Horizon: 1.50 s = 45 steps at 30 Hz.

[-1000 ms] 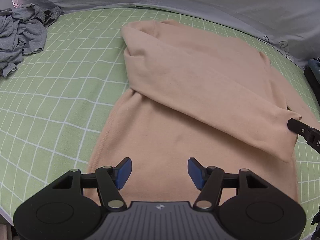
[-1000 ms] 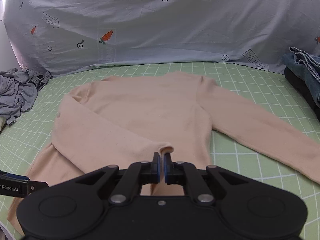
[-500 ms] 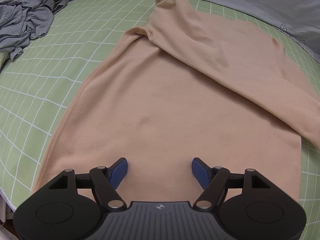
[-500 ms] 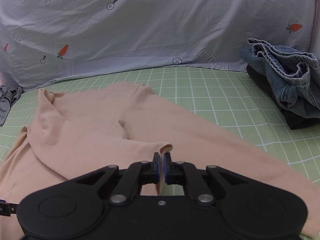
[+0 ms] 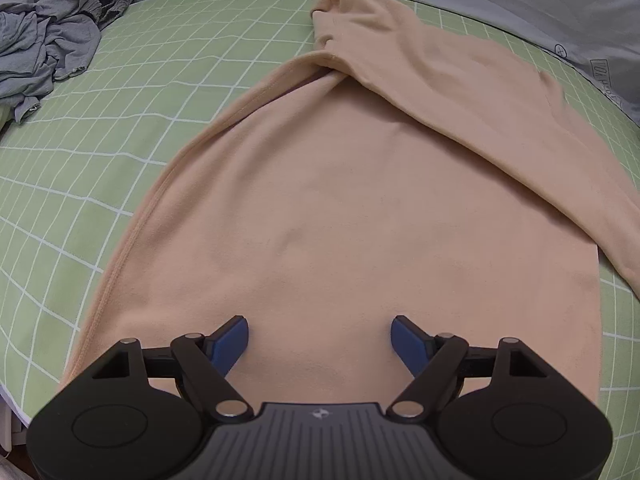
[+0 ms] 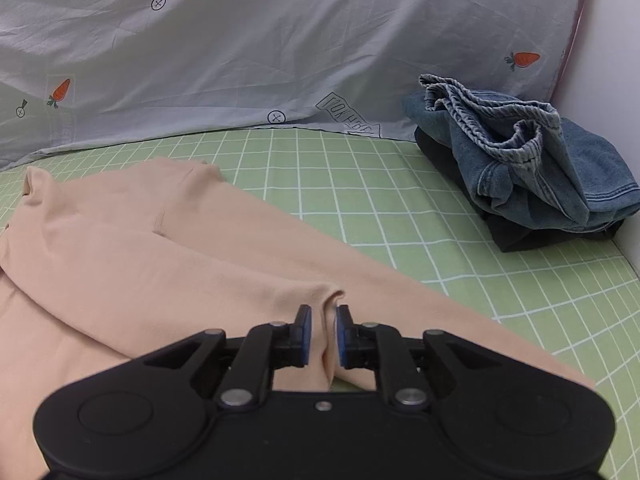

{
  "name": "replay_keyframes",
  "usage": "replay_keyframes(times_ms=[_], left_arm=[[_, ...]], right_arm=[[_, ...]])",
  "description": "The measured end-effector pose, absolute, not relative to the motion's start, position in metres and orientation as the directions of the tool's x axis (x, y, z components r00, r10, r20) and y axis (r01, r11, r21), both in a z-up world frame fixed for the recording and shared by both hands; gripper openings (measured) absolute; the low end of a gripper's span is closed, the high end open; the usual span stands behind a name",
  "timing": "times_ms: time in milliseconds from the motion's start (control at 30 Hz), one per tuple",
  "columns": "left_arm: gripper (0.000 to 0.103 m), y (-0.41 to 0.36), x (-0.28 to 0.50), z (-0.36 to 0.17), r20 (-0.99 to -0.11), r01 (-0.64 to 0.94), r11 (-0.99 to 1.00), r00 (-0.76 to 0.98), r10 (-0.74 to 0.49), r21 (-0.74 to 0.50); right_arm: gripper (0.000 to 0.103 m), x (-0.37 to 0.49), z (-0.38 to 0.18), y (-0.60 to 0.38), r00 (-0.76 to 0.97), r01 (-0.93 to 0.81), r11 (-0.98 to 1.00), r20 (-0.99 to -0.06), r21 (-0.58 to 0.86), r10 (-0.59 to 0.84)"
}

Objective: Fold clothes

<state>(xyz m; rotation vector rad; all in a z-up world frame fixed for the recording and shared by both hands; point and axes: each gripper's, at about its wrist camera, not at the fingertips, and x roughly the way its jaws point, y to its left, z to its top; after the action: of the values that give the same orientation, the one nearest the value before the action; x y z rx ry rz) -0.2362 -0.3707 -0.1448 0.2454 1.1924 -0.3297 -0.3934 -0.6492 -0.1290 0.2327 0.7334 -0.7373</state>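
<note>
A peach long-sleeved sweater (image 5: 340, 200) lies flat on the green checked bed sheet (image 5: 120, 100). One sleeve (image 5: 460, 100) is folded diagonally across its body. My left gripper (image 5: 320, 334) is open, low over the sweater near the hem, with nothing between its blue pads. In the right wrist view my right gripper (image 6: 322, 332) stands slightly open, and the folded sleeve's cuff (image 6: 320, 300) lies loose in the narrow gap between the pads. The other sleeve (image 6: 420, 304) stretches out to the right on the sheet.
A crumpled grey garment (image 5: 44, 52) lies at the far left of the bed. Folded blue jeans (image 6: 520, 160) sit on a dark garment at the far right by a white wall. A grey printed sheet (image 6: 240, 40) rises behind the bed.
The right gripper has carried the sleeve cuff across the sweater and its jaws have parted, loosening the cuff. The left gripper has moved in closer over the sweater's lower body.
</note>
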Motion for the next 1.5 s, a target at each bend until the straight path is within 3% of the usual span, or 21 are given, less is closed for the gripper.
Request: replay_keyframes(times_ms=[33, 100, 233, 533, 833, 1233, 1400, 1500], left_arm=[[0.079, -0.368, -0.237, -0.144, -0.935, 0.383, 0.924, 0.331, -0.125, 0.012], [0.079, -0.363, -0.239, -0.143, -0.933, 0.395, 0.919, 0.334, -0.135, 0.009], [0.079, -0.337, -0.242, -0.133, -0.921, 0.401, 0.916, 0.356, -0.157, -0.001], [0.079, -0.258, -0.214, -0.118, -0.911, 0.375, 0.926, 0.370, -0.183, -0.033], [0.079, -0.177, -0.167, -0.119, -0.916, 0.377, 0.926, 0.360, -0.178, -0.032], [0.079, -0.103, -0.110, -0.125, -0.926, 0.471, 0.881, 0.349, -0.146, 0.038], [0.079, -0.097, -0.108, -0.132, -0.935, 0.535, 0.843, 0.320, -0.151, 0.048], [0.079, -0.097, -0.108, -0.133, -0.935, 0.566, 0.822, 0.319, -0.156, 0.056]], right_arm=[[0.048, -0.393, -0.127, -0.644, 0.514, 0.681, 0.730, -0.674, -0.056, -0.531], [0.051, -0.392, -0.124, -0.629, 0.522, 0.670, 0.739, -0.666, -0.067, -0.533], [0.081, -0.387, -0.120, -0.595, 0.534, 0.652, 0.756, -0.667, -0.067, -0.519], [0.096, -0.343, -0.108, -0.502, 0.563, 0.584, 0.805, -0.664, -0.103, -0.493], [0.100, -0.277, -0.117, -0.408, 0.573, 0.508, 0.854, -0.698, -0.109, -0.430], [0.095, -0.215, -0.140, -0.311, 0.580, 0.479, 0.878, -0.745, -0.016, -0.330], [0.078, -0.202, -0.146, -0.284, 0.586, 0.466, 0.884, -0.758, 0.028, -0.286], [0.055, -0.198, -0.150, -0.280, 0.581, 0.466, 0.883, -0.771, 0.052, -0.261]])
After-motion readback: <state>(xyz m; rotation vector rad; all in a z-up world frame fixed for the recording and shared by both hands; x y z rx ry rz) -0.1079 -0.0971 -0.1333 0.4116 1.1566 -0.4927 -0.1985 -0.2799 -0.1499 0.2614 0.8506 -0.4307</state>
